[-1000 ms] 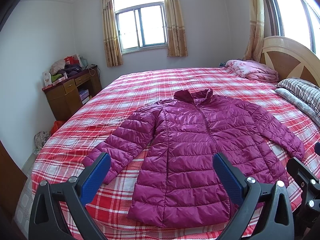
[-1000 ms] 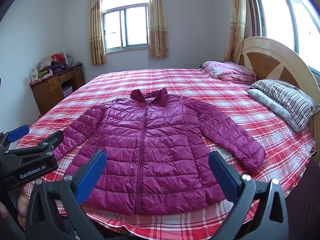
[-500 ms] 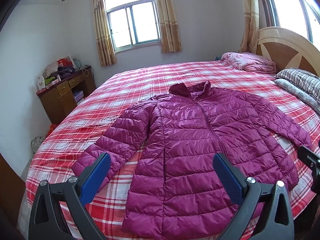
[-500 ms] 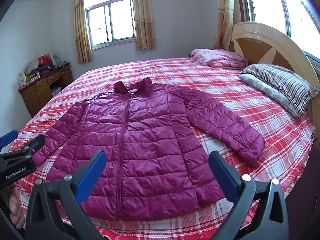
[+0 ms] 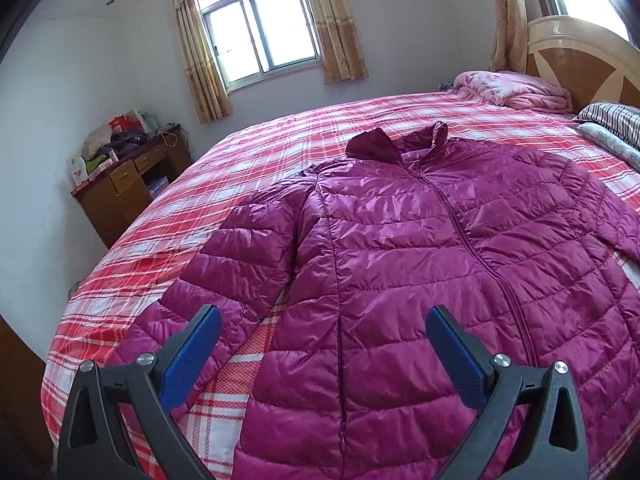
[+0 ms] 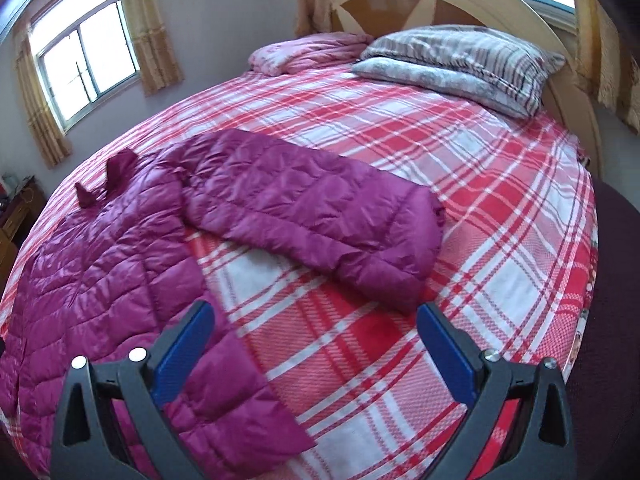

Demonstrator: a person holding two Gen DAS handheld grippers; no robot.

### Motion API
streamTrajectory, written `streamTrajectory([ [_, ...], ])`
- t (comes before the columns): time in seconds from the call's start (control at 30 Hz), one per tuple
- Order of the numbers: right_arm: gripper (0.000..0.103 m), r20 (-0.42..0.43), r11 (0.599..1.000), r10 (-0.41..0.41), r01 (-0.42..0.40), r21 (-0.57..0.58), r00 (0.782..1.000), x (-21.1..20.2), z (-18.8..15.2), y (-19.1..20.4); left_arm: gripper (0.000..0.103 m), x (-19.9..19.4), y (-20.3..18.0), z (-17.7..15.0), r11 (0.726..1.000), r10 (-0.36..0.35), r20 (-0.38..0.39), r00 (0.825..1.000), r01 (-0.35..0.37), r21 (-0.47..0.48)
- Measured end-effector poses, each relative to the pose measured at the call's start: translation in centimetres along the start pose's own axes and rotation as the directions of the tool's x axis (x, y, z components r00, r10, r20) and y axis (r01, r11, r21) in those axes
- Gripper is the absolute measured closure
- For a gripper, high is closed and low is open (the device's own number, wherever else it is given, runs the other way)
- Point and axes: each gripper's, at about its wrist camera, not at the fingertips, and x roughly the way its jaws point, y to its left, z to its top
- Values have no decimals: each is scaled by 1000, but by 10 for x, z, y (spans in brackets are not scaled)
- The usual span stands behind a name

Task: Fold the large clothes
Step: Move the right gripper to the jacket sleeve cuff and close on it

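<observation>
A magenta quilted puffer jacket (image 5: 420, 248) lies flat and zipped on the red plaid bed (image 5: 272, 148), collar toward the far window. My left gripper (image 5: 322, 344) hangs open above its lower left front, with the near sleeve (image 5: 224, 264) just under the left finger. In the right wrist view the jacket's other sleeve (image 6: 320, 216) stretches out across the plaid sheet toward the pillows. My right gripper (image 6: 314, 340) is open above bare sheet between the jacket's hem edge (image 6: 224, 396) and that sleeve's cuff (image 6: 404, 272). Nothing is held between the fingers of either gripper.
Striped and grey pillows (image 6: 460, 64) and a folded pink blanket (image 6: 304, 54) lie against the wooden headboard (image 6: 432, 4). A cluttered wooden dresser (image 5: 128, 184) stands by the left wall below a curtained window (image 5: 260, 36). The bed's near edge drops off at lower right (image 6: 592, 320).
Both grippers have moved closer and lower over the bed. The right one swung right, now facing the sleeve and pillows instead of the whole jacket. Neither has closed.
</observation>
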Motion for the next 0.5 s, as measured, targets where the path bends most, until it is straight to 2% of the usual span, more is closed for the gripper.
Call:
streamTrajectory([
  [0.07,10,-13,999,-3,3,48,1000,12,8,-16,1,17,0,5,1000,16,-1,1000,-16,7],
  [0.2,15,-40,993,-15,20,113,999,33,23,-35,1,50,-1,12,997,68,-4,998,-68,30],
  [0.3,26,-58,993,-33,39,111,998,47,32,-40,1,78,3,14,996,90,-47,995,-89,26],
  [0.37,43,-82,992,-26,36,123,996,56,36,-46,1,95,7,16,995,97,-78,992,-96,19],
  [0.43,53,-108,992,-14,28,127,994,63,37,-47,1,109,14,18,995,96,-107,990,-96,5],
  [0.5,69,-107,993,-13,25,114,994,63,38,-47,1,117,21,21,996,91,-124,988,-93,-10],
])
